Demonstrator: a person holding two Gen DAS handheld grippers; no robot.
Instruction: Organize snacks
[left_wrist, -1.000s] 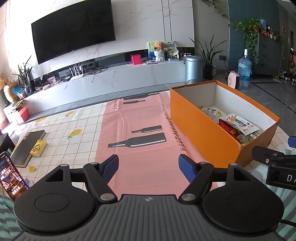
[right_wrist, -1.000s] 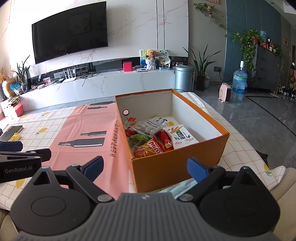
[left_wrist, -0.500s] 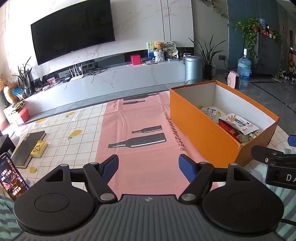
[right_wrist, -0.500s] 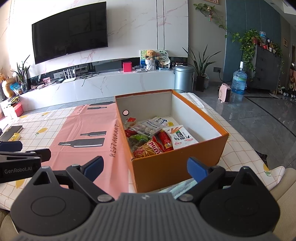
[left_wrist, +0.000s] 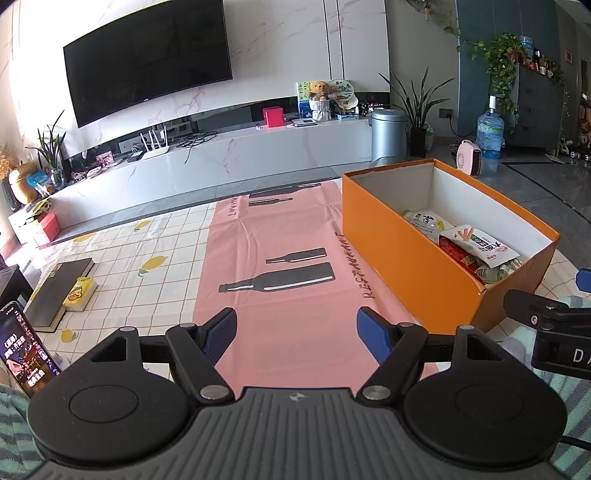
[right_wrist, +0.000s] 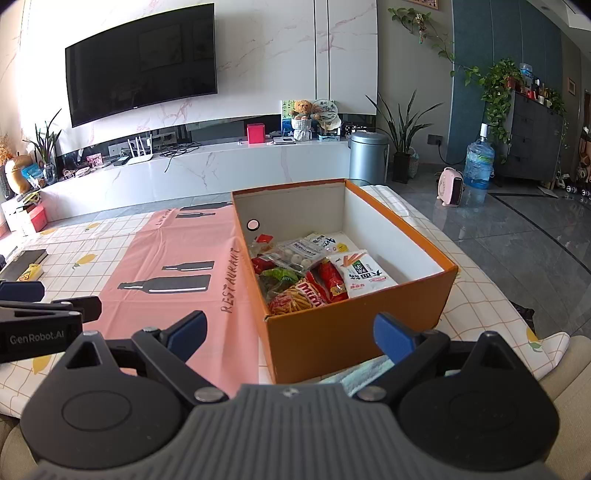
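An orange box (right_wrist: 354, 332) stands on the table and holds several snack packets (right_wrist: 314, 269); in the left wrist view the box (left_wrist: 399, 254) stands at the right with packets (left_wrist: 469, 247) inside. My left gripper (left_wrist: 297, 332) is open and empty, low over the pink mat (left_wrist: 280, 236), left of the box. My right gripper (right_wrist: 290, 332) is open and empty, just in front of the box's near wall. Each gripper shows at the edge of the other's view.
A book with a yellow packet (left_wrist: 62, 288) lies at the table's left, and a phone (left_wrist: 26, 350) stands at the near left edge. The checked tablecloth (right_wrist: 476, 295) runs to the right of the box. A TV wall and cabinet lie beyond.
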